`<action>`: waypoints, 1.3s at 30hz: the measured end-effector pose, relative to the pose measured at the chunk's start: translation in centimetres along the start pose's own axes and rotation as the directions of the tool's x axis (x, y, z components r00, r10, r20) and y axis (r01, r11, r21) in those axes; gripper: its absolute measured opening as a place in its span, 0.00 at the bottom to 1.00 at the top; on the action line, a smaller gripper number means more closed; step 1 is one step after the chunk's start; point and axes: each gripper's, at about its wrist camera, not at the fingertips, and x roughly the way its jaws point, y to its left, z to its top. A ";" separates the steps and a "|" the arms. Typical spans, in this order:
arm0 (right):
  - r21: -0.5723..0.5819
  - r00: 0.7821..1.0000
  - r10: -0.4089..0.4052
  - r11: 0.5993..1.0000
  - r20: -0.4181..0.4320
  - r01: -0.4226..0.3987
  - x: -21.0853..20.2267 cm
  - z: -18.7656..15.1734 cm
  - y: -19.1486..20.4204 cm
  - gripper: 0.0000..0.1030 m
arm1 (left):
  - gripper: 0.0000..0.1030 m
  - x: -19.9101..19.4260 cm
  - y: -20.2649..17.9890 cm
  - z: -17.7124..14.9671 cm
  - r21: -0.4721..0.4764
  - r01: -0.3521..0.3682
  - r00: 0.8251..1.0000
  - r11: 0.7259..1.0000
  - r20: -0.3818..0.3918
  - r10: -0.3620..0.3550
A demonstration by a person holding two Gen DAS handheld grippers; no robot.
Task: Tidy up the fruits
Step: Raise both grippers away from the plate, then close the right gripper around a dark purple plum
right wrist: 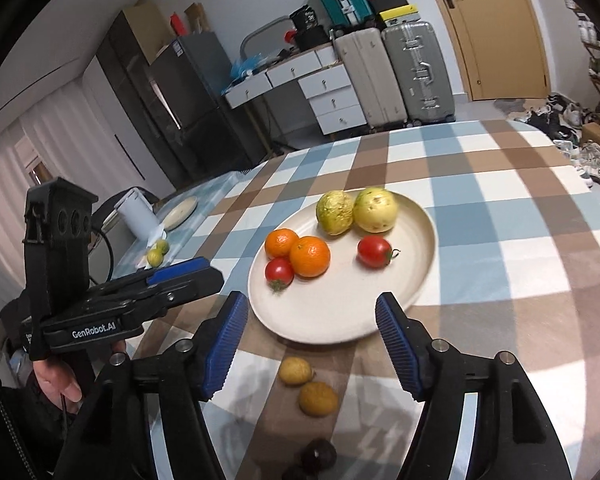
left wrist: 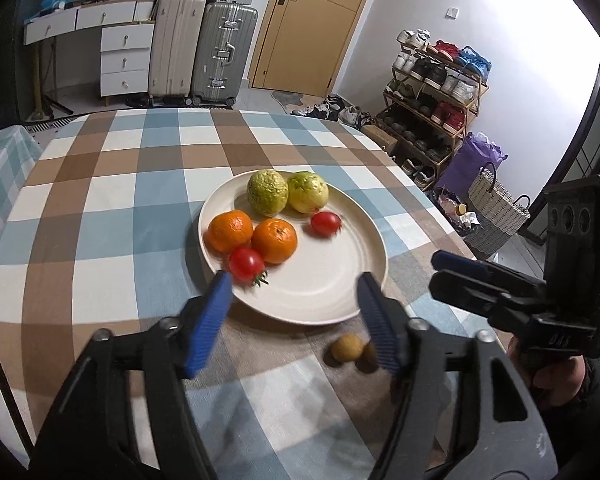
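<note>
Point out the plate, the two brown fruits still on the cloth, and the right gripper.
plate (right wrist: 340,320): right wrist view, bare centre.
brown fruits (right wrist: 295,371): right wrist view, farther fruit's top.
right gripper (right wrist: 312,314): right wrist view, between fingertips.

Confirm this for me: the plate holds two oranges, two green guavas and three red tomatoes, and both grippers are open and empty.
Not quite: the plate holds two tomatoes, not three, one beside the oranges and one apart near the guavas; the right wrist view shows this. The rest stands: left gripper and right gripper are open and empty.
</note>
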 end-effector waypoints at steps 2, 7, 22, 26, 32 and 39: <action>-0.002 1.000 -0.011 1.000 0.014 0.011 -0.9 -0.3 0.1 0.73 | 0.81 -0.8 -0.6 -0.4 0.003 -0.016 1.000 1.000 0.011 0.016; -0.014 0.999 -0.023 1.000 0.046 0.023 -3.2 -0.9 0.9 0.82 | 0.83 -2.5 -1.7 -1.2 0.008 -0.038 0.999 0.999 0.021 0.037; -0.022 0.989 -0.084 0.996 0.121 0.088 -8.8 -4.3 2.5 0.94 | 0.99 -6.3 -5.3 -4.6 0.036 -0.082 0.996 0.996 0.039 0.081; -0.039 0.987 -0.111 0.992 0.114 0.116 -9.5 -5.6 3.0 0.97 | 0.99 -6.4 -5.8 -6.1 0.027 -0.089 0.996 0.996 0.030 0.088; -0.030 0.991 -0.113 0.993 0.076 0.115 -9.3 -7.8 3.0 0.97 | 0.99 -5.7 -6.2 -8.2 0.014 -0.088 0.996 0.996 -0.006 0.089; -0.008 0.994 -0.105 0.994 0.024 0.106 -7.7 -9.5 2.6 0.97 | 0.99 -5.5 -5.7 -9.1 -0.003 -0.089 0.996 0.996 -0.010 0.089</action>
